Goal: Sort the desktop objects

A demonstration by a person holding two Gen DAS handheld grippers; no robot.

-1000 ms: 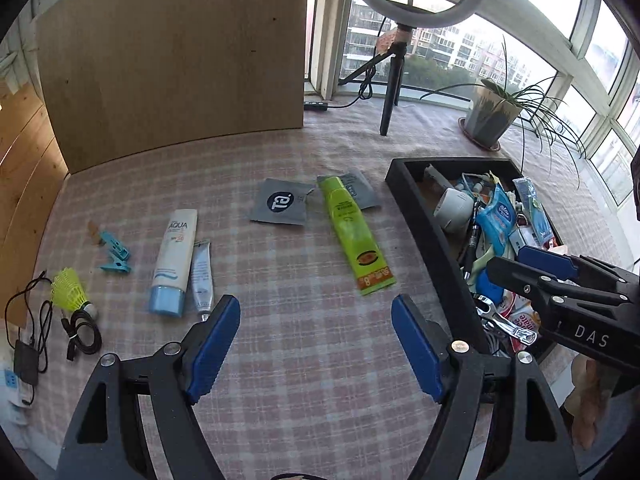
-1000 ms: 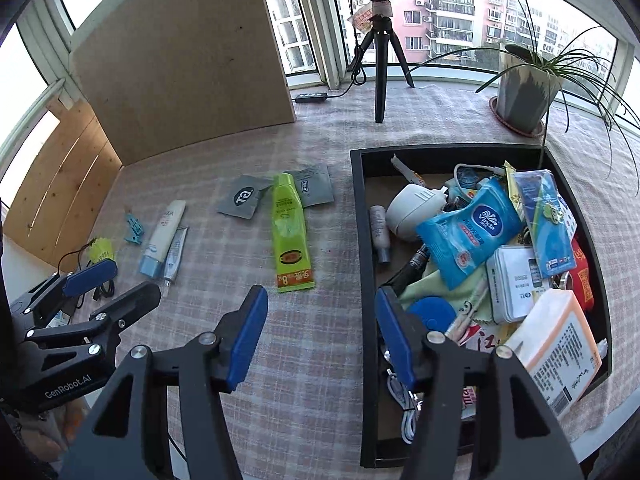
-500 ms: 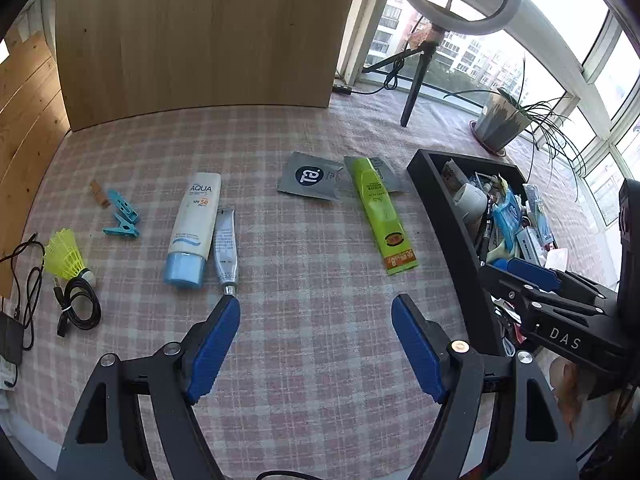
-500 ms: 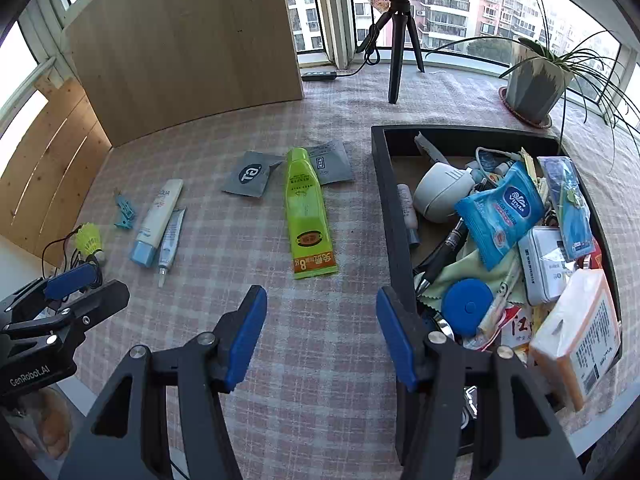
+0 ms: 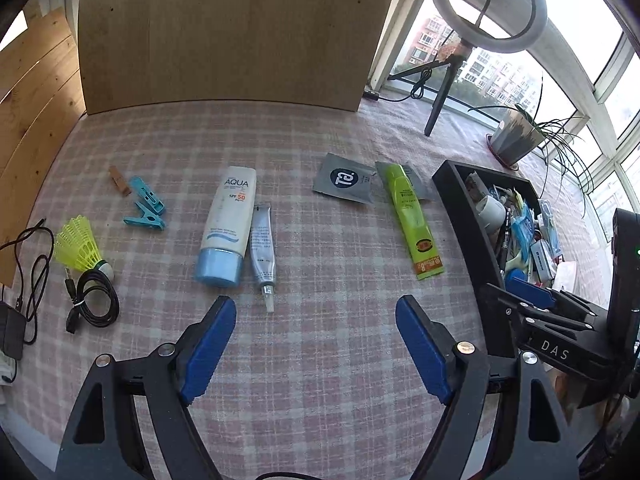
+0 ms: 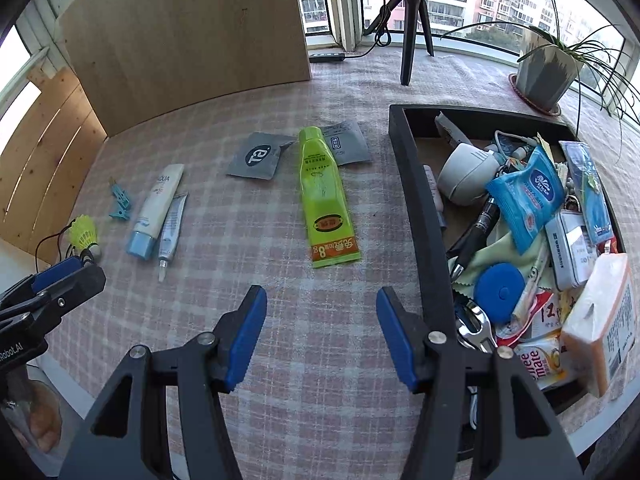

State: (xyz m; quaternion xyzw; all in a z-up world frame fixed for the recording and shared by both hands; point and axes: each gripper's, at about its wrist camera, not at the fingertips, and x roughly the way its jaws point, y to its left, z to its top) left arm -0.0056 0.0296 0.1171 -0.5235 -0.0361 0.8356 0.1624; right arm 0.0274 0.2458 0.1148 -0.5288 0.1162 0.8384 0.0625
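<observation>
On the checked tablecloth lie a white sunscreen tube (image 5: 229, 224) (image 6: 156, 210), a small silver tube (image 5: 262, 250) (image 6: 170, 230), a lime-green tube (image 5: 412, 220) (image 6: 325, 196), two grey sachets (image 5: 347, 178) (image 6: 258, 156), blue clothes pegs (image 5: 146, 208) (image 6: 121, 204), a yellow shuttlecock (image 5: 80, 246) (image 6: 84, 232) and a coiled black cable (image 5: 94, 304). A black tray (image 5: 466, 224) (image 6: 420, 216) at the right holds several items. My left gripper (image 5: 316, 344) hovers open just below the silver tube. My right gripper (image 6: 322, 332) hovers open below the green tube, beside the tray wall.
A wooden board (image 5: 236, 28) stands at the back and wooden slats (image 5: 28, 100) at the left. A ring-light tripod (image 6: 414, 20) and a potted plant (image 6: 548, 72) stand behind the tray. A charger (image 5: 10, 336) lies at the left table edge.
The left gripper has shifted left, from near the tray toward the sunscreen and silver tube. The right gripper has moved lower and slightly left, closer to the cloth. Both stay open and hold nothing.
</observation>
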